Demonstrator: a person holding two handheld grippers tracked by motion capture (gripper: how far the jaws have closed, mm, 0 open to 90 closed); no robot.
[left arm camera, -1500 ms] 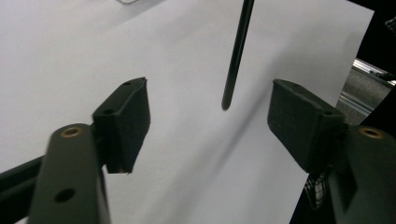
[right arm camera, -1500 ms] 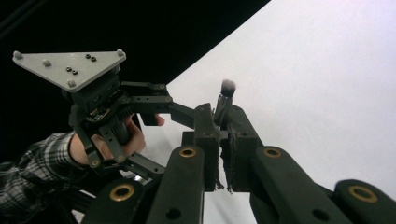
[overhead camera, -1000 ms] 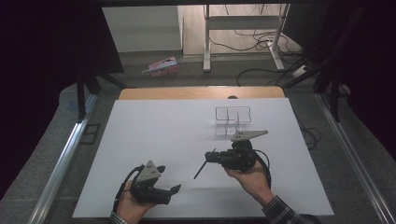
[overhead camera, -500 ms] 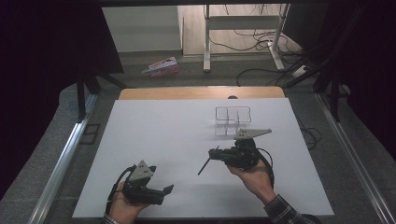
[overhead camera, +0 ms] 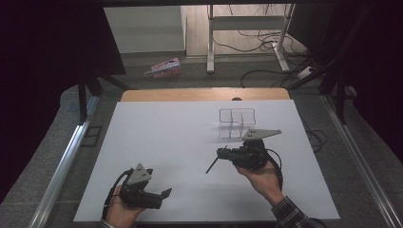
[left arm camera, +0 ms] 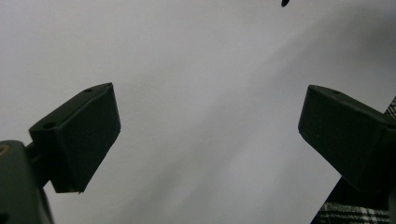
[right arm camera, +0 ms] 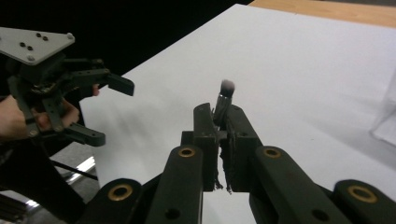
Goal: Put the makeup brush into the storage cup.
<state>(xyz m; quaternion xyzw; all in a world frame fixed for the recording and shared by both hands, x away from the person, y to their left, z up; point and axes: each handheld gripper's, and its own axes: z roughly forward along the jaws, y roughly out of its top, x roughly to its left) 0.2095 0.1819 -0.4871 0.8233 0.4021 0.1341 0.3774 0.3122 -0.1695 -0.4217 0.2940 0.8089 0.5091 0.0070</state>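
— While the right gripper (overhead camera: 227,154) hangs over the white desk (overhead camera: 161,137), what sits between its jaws?

— A small brush (right arm camera: 225,100), pinched tight. In the right gripper view the jaws are pressed together on its handle and the pale bristle tip stands up just past their ends. From the high view the thin dark stick of it slants down and to the left, its end low over the desk.

— And the left gripper (overhead camera: 161,197)?

— Near the front edge of the desk, well apart from the brush. Its jaws have just been opening and now stand wide, with nothing between them but bare white surface in the left gripper view.

— Anything else on the desk?

— A clear holder with compartments (overhead camera: 236,122), just behind the right gripper. I cannot tell whether anything is in it.

— And the hands?

— The right hand (overhead camera: 260,178) has a plaid sleeve (overhead camera: 291,216) at the wrist.
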